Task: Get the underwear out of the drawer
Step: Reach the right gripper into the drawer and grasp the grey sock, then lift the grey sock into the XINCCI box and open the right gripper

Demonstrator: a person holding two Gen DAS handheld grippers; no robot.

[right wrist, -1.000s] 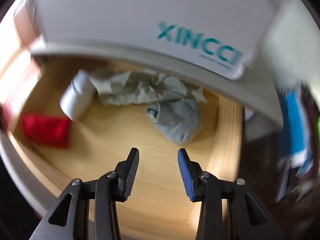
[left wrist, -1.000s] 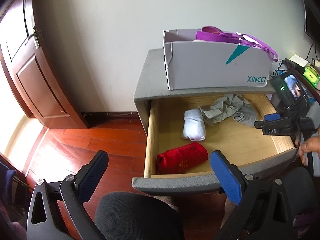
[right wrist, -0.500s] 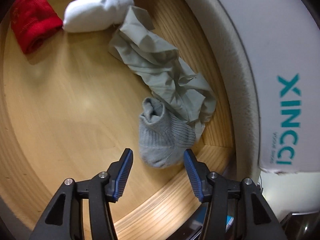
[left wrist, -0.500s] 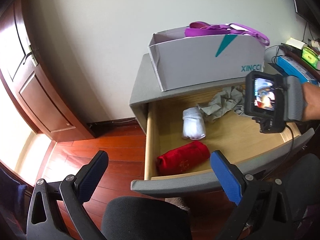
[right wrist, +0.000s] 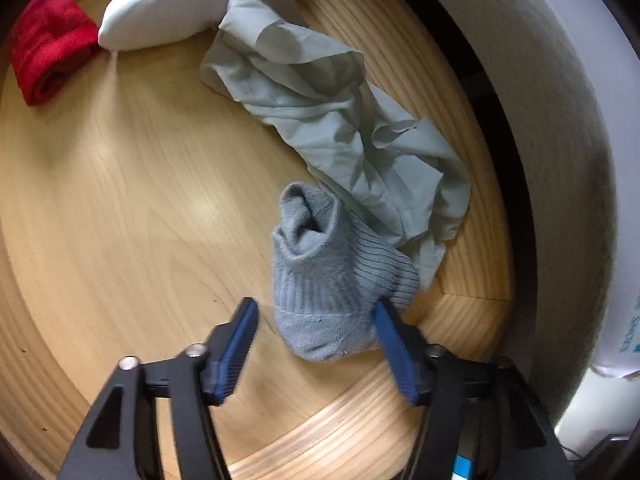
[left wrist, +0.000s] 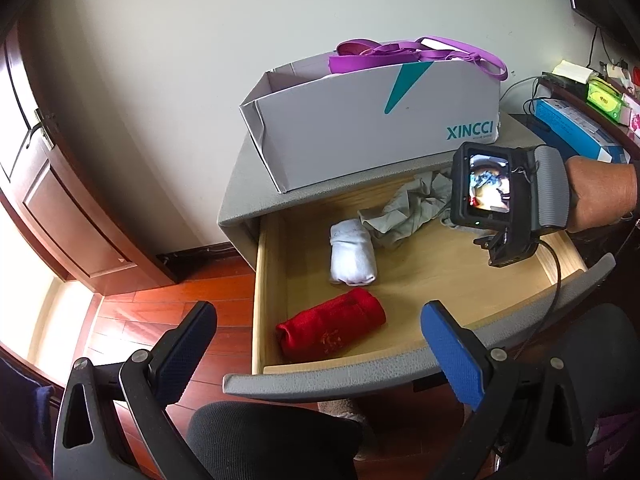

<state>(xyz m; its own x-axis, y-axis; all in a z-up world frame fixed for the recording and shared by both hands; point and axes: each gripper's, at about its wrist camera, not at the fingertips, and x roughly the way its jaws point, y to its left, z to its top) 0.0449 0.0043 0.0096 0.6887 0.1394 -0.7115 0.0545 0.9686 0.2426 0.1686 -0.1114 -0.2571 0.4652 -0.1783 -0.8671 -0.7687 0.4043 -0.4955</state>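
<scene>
The drawer stands pulled out of a grey nightstand, and four soft things lie on its pale wood floor. A red roll sits nearest the front, a white roll behind it, and a crumpled grey-green underwear stretches from the white roll toward the back corner. A blue-grey sock lies just beside the underwear, its far edge overlapping the cloth.

The right gripper reaches down into the drawer at the sock. Its jaws have just been closing and now stand part-way apart with the toe of the sock between them. The right pad touches the sock's edge; the left pad is clear of it, with bare wood showing in the gap. From the left wrist view the right gripper's fingers are hidden behind its camera body, held in the person's hand, so the contact is hard to confirm there.

The left gripper hangs in front of the drawer, above a black chair, its jaws spread wide and holding nothing.

On top of the nightstand rests a white box marked XINCCI, with purple straps lying over its rim.
</scene>
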